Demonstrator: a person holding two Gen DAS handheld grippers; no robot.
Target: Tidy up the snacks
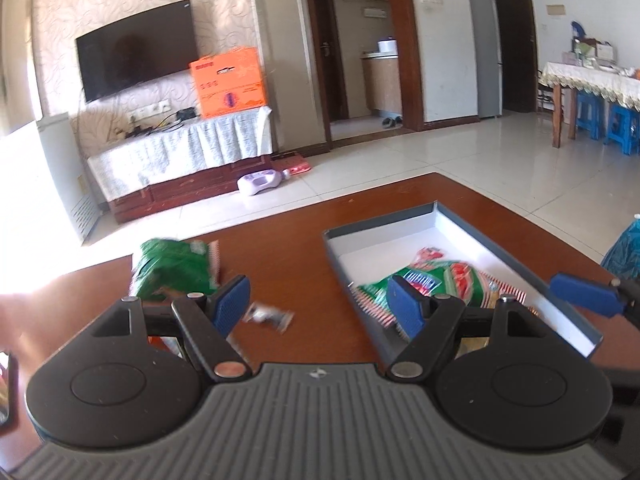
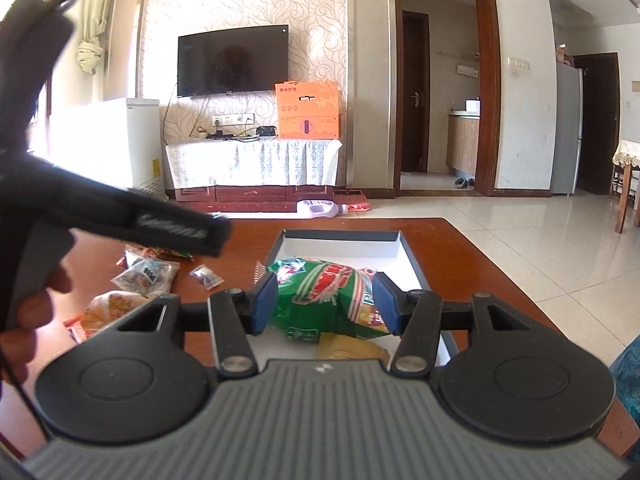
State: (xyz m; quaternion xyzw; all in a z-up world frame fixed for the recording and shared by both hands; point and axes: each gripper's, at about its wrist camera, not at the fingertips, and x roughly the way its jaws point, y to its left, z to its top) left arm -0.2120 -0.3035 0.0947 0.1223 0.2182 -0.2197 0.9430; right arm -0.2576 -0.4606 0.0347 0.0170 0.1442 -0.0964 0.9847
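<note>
Right gripper (image 2: pixel 326 306): pads either side of a green-and-red snack bag (image 2: pixel 320 300) over the near end of the grey box (image 2: pixel 340 236); firm clamping not readable. Left gripper (image 1: pixel 318 306): jaws wide, nothing between them, above the wooden table (image 1: pixel 288 240). Just ahead, a small clear packet (image 1: pixel 266 316). Farther left, a green bag (image 1: pixel 174 268) on the table. Beyond, tiled floor, TV (image 1: pixel 138 64).

One tray (image 2: pixel 408 258), six snack packets (image 2: pixel 320 300).
</note>
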